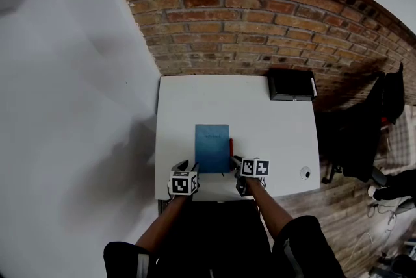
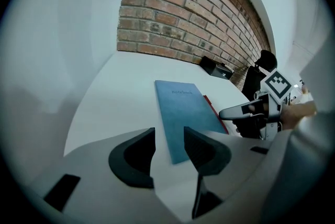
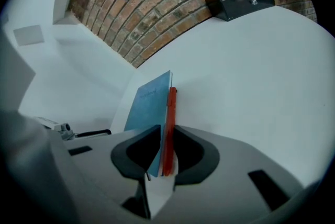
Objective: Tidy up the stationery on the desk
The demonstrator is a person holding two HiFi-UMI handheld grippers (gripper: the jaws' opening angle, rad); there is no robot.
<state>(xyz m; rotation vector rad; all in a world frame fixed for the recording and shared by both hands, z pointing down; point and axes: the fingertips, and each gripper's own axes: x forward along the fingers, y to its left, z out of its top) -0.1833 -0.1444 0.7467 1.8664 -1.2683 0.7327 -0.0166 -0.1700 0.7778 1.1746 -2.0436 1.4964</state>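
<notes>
The notebook (image 1: pixel 212 147) is lying near the desk's (image 1: pixel 273 134) front edge, with the red pen (image 3: pixel 169 129) lying along its right side. The right gripper (image 3: pixel 167 135) is pinching the pen's near end in narrow jaws. The left gripper (image 2: pixel 169 139) is hovering by the notebook's near left corner, jaws apart, holding nothing. A black box (image 1: pixel 291 84) is sitting at the desk's far right corner.
</notes>
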